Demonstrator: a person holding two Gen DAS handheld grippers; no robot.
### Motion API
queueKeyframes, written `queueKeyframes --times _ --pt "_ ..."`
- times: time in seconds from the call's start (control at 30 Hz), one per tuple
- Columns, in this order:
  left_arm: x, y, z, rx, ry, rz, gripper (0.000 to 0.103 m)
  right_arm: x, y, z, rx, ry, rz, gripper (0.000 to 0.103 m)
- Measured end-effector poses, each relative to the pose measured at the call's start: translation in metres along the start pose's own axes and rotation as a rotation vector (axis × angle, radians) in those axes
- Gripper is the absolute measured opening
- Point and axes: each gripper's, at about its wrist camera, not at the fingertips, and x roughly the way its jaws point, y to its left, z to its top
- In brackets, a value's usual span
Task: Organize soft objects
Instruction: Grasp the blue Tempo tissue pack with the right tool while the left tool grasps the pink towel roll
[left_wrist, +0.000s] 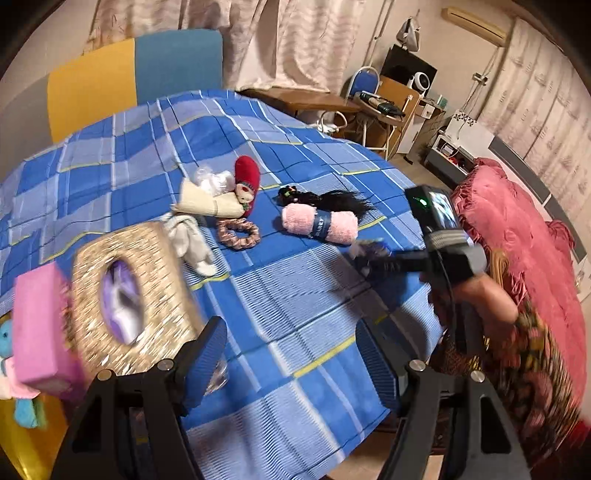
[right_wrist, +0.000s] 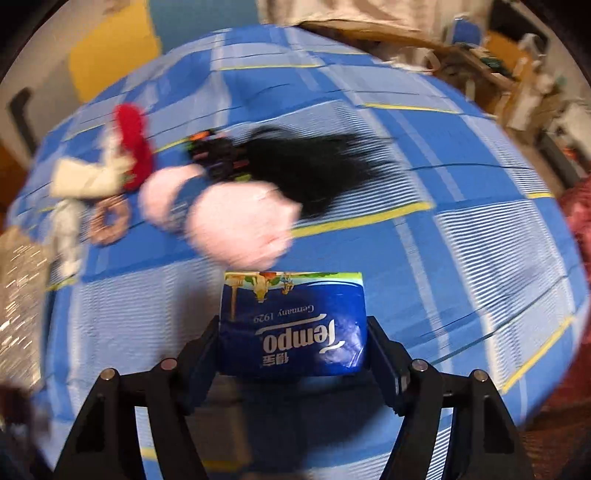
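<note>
Several soft things lie on the blue checked bedspread (left_wrist: 295, 314): a pink rolled towel (left_wrist: 319, 223), a black hairpiece (left_wrist: 325, 199), a red-hatted doll (left_wrist: 247, 181), a cream cloth bundle (left_wrist: 207, 203), a braided scrunchie (left_wrist: 238, 232) and a white soft toy (left_wrist: 192, 240). My left gripper (left_wrist: 290, 343) hangs open over the bedspread with nothing between its fingers. My right gripper (right_wrist: 291, 332) is shut on a blue Tempo tissue pack (right_wrist: 291, 325), just in front of the pink towel (right_wrist: 236, 229). From the left wrist view the right gripper (left_wrist: 369, 254) is low over the bed's right side.
A glittery gold tissue box (left_wrist: 125, 291) lies at the left, with a pink block (left_wrist: 40, 332) and a blue plush (left_wrist: 26, 410) beside it. A red ruffled cushion (left_wrist: 509, 236) borders the right. A person's arm (left_wrist: 484, 291) holds the right gripper. Desk and chair (left_wrist: 373, 107) stand behind.
</note>
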Motion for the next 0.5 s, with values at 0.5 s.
queueKeyframes --times 0.5 --pt "0.068 -0.006 0.049 -0.088 0.072 0.085 0.073 0.01 0.015 0.03 -0.041 -0.069 -0.18 0.073"
